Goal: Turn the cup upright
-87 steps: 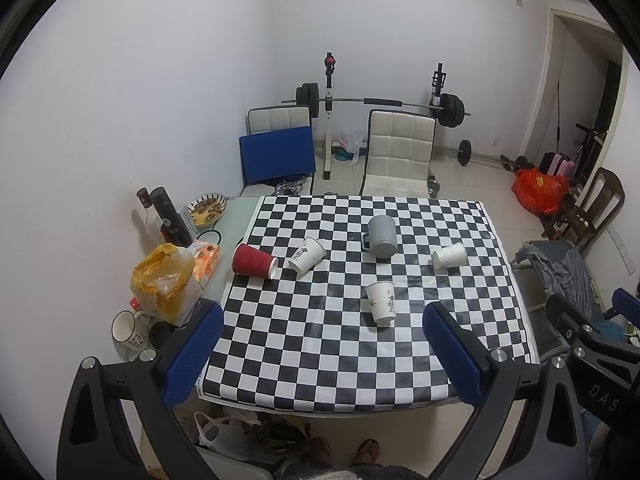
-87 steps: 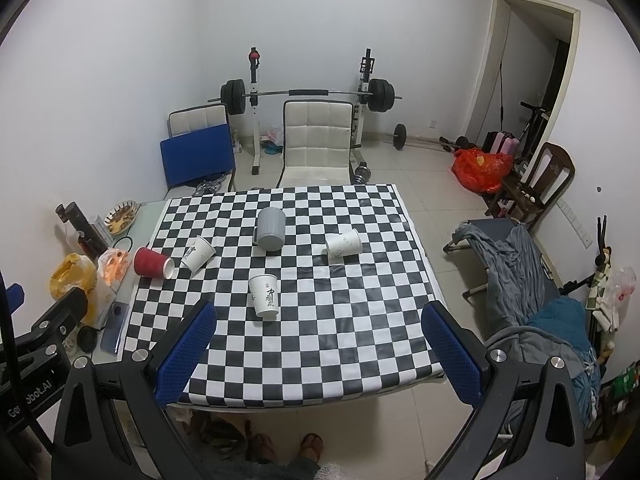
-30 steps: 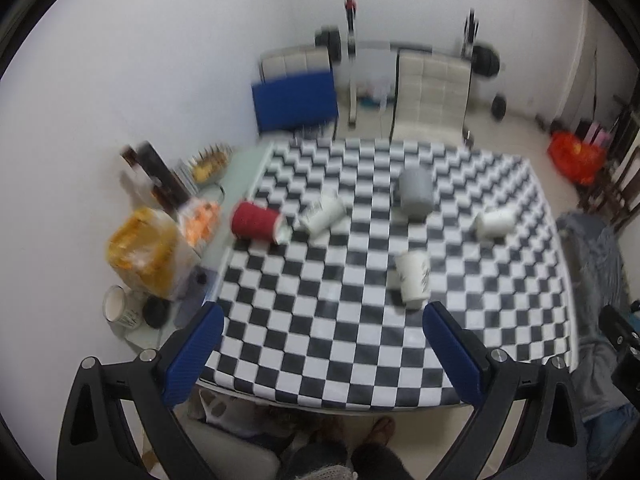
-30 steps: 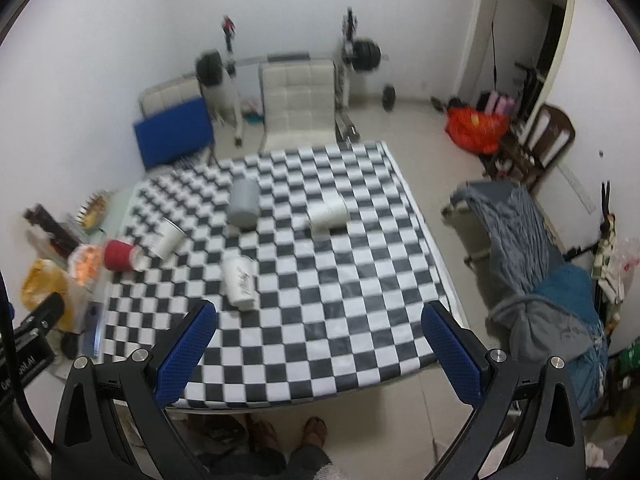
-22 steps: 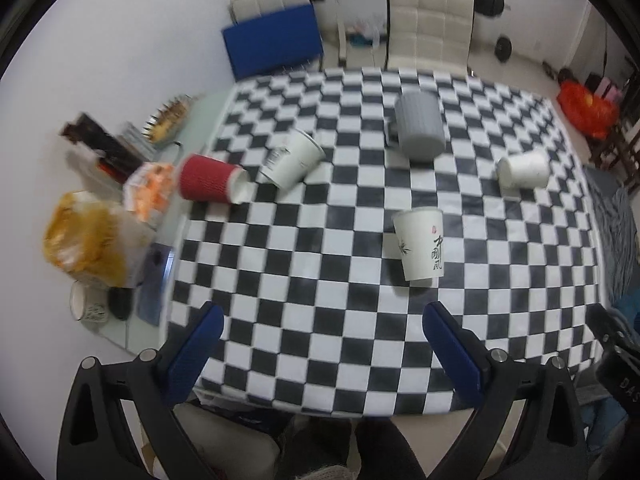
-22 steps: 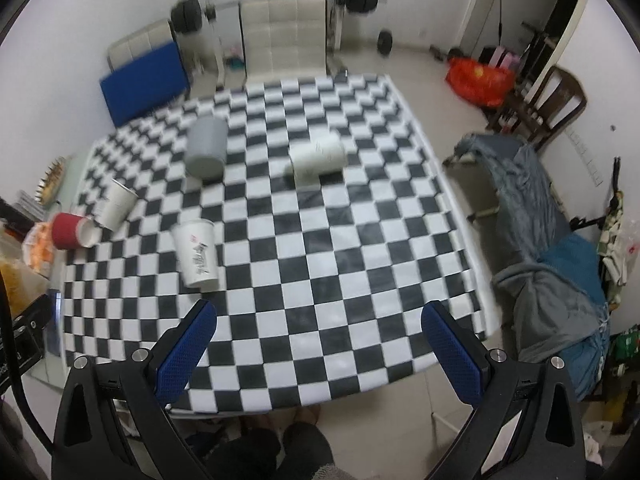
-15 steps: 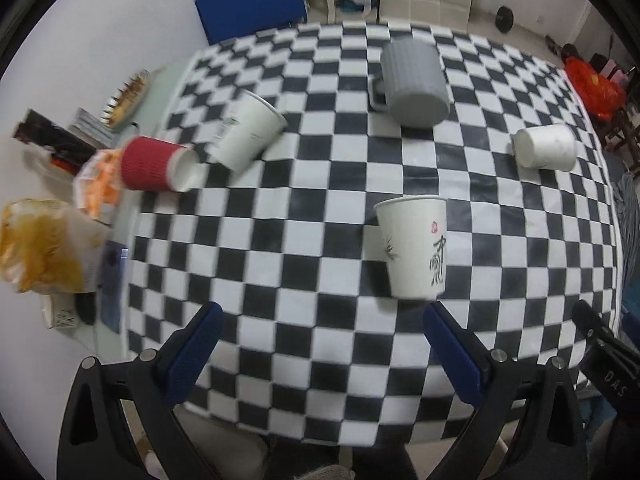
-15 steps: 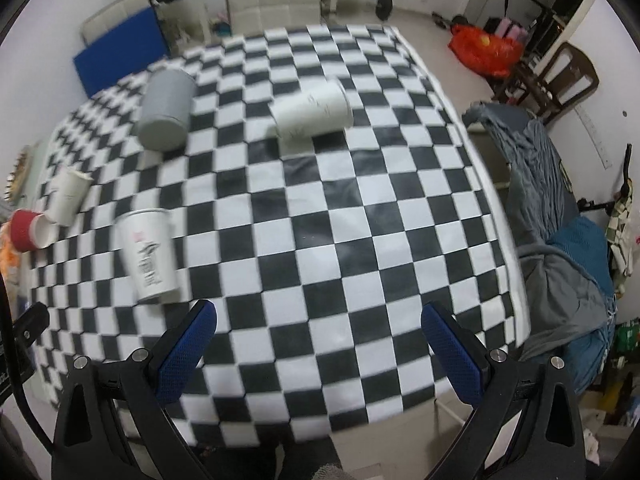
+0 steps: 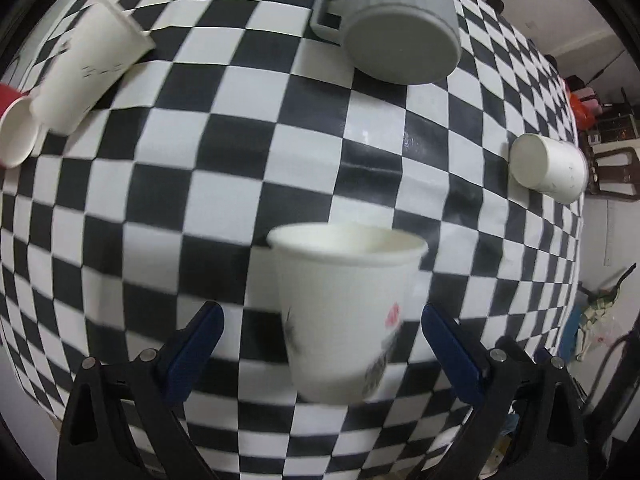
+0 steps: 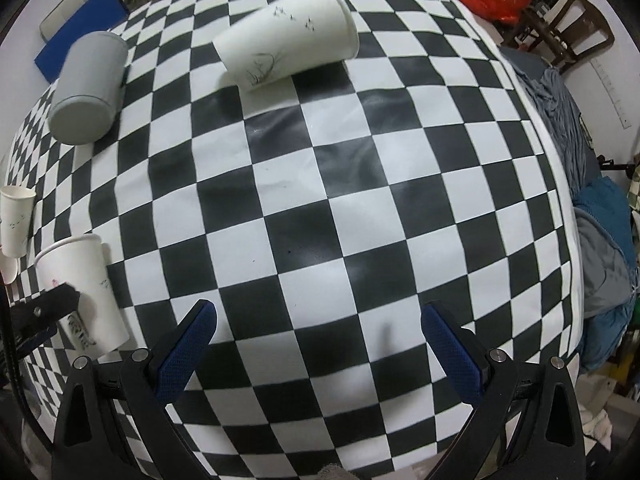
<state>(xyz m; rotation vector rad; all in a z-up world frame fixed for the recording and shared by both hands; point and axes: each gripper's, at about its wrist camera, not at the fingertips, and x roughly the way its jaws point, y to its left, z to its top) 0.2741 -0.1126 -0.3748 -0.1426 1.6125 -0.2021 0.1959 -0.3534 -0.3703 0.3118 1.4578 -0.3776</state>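
Observation:
A white paper cup with dark print stands rim-up on the checkered table, between the fingers of my open left gripper, which do not touch it. It also shows in the right wrist view at the far left, with the left gripper beside it. A second white paper cup lies on its side at the far middle; in the left wrist view it lies at the right. My right gripper is open and empty over the table's near part.
A grey mug lies on its side at the far middle. Another white paper cup and a red cup lie on their sides at the left. A chair with grey and blue clothes stands right of the table.
Both grippers have come down and forward toward the table. The left one has closed in around the printed cup; the right one is nearer the cup lying on its side.

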